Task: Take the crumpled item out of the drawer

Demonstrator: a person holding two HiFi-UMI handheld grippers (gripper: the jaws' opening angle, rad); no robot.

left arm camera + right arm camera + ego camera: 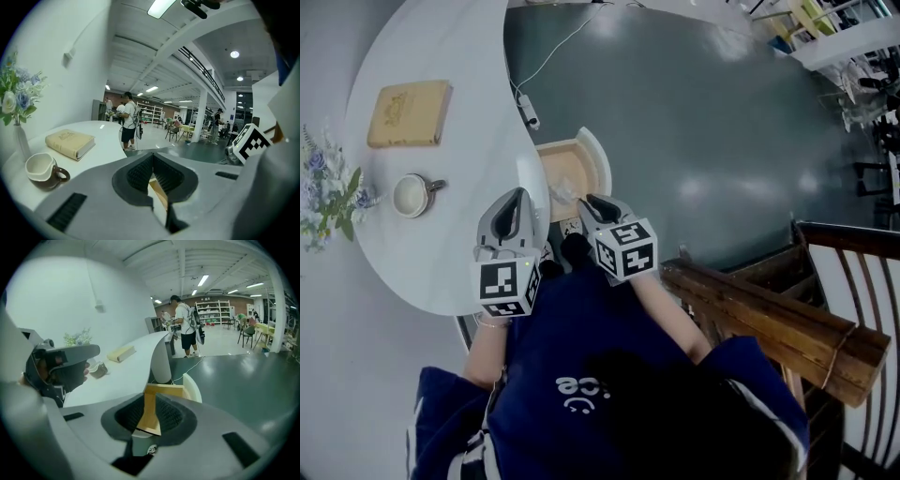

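The drawer stands open under the white surface, with the crumpled item lying inside. This looks like the reach: the right tongs hang just above it, narrowly parted and empty, while the left tongs are closed on nothing. Next, the right should widen and dip in

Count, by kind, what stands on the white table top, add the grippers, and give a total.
Book: 1
Cup: 1
Flower vase: 1
Grippers: 2, the left gripper and the right gripper
Total: 5
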